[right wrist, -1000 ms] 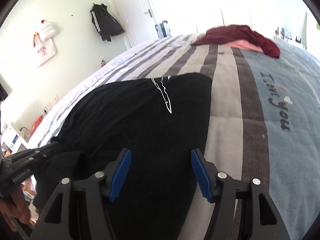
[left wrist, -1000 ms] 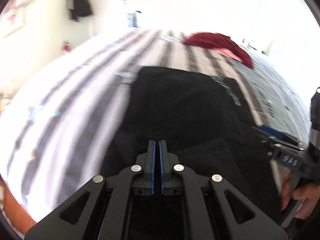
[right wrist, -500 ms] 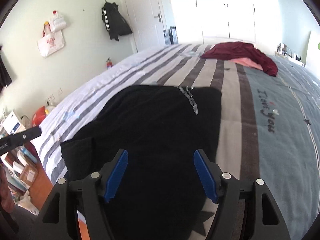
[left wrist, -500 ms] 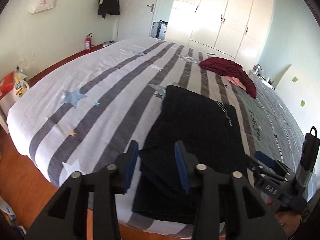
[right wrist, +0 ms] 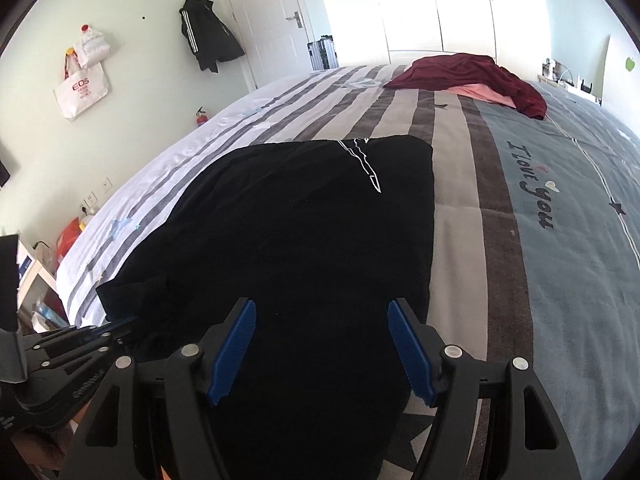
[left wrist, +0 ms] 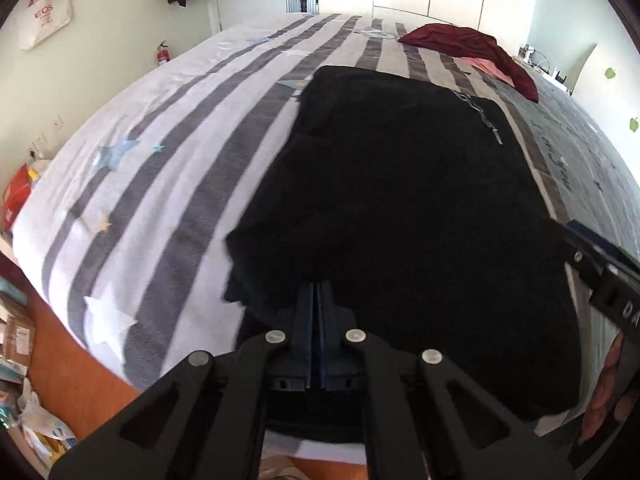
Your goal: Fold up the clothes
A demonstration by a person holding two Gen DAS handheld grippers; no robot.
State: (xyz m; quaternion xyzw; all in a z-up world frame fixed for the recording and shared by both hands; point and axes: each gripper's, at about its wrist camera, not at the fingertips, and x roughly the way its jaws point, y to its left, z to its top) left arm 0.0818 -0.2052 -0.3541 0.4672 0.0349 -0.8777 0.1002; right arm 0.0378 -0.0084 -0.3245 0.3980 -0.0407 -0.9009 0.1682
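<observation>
Left gripper (left wrist: pixel 319 292) has its blue pads pressed together at the near left edge of the black garment (left wrist: pixel 400 208), with dark cloth bunched around the tips; whether fabric is actually caught between them cannot be told. Right gripper (right wrist: pixel 322 344) hangs over the garment's near end with its jaws spread wide and nothing between them, the black cloth lying below the gap. From the right wrist view the left gripper shows low at the left, at the garment's folded-over corner.

The garment lies flat along the bed (right wrist: pixel 460 184), reaching away from both grippers, a thin white line print (right wrist: pixel 366 164) near its far edge. Under it is a grey-and-white striped cover with stars; to the right the bedding turns blue-grey with lettering. A dark red garment (right wrist: pixel 472 74) lies heaped over something pink at the far end, well apart. Beyond stand white wardrobe doors (right wrist: pixel 420 4), a door, a black jacket (right wrist: pixel 208 42) and a tote bag (right wrist: pixel 82 90) hanging on the pale wall
</observation>
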